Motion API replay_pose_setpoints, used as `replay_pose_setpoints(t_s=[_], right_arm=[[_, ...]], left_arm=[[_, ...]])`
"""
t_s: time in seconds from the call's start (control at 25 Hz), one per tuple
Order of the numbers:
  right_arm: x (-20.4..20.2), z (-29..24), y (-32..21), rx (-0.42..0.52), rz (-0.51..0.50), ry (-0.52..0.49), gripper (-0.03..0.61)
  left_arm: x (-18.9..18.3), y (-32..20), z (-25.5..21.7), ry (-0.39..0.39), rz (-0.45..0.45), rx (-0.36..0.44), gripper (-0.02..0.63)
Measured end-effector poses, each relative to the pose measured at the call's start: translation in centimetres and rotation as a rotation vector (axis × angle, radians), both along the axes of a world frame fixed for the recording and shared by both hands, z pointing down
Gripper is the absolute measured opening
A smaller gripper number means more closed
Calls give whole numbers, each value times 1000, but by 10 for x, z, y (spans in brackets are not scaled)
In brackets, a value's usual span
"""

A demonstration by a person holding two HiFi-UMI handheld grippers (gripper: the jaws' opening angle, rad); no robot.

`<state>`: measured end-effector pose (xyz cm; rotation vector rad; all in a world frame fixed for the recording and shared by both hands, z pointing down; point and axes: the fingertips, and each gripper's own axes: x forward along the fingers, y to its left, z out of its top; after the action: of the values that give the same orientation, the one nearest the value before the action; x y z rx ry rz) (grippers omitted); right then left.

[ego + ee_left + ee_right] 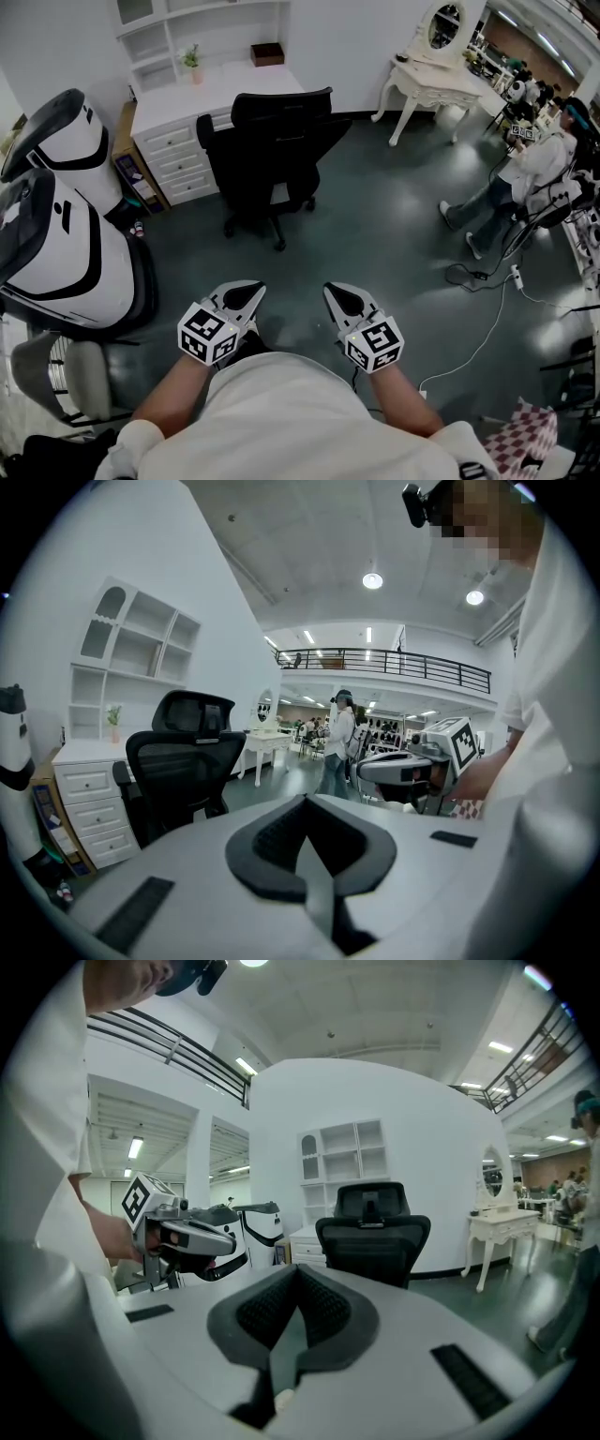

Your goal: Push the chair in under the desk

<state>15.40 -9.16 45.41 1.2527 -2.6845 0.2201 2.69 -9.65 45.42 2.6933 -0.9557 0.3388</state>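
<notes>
Two tools hang low in front of the person, both well short of the chair point(272, 150). Left of the chair stands a big white machine point(66, 234), then the drawers point(173, 155) of the counter point(225, 84). The chair is just in front of the counter, right of the drawers, with its back to the person and its seat not yet under the top. Right of the chair are a dressing table point(433, 80) and a person point(530, 178), both well apart from it.

The left tool point(246, 292) has its jaws fully together with nothing between them. The right tool point(342, 295) is the same: closed and empty.

The chair is a black mesh office chair on a castor base. It should roll easily on the smooth floor point(375, 216), so it will likely need only a light, steady push. It probably swivels, so a push off to one side may spin the seat instead of moving it. The mesh will give, so the stiff frame at the top of the backrest looks the best place to press, one closed tool on each side. The armrests may catch on the counter edge.
</notes>
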Motion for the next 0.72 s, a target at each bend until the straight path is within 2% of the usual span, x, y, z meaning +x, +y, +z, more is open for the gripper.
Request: replay_pose_setpoints(t_s=[0.72], right_arm=[[1,8,12,-12,-8,-6,3]], left_arm=[[-3,12,11,-11,-16,-17,-3]])
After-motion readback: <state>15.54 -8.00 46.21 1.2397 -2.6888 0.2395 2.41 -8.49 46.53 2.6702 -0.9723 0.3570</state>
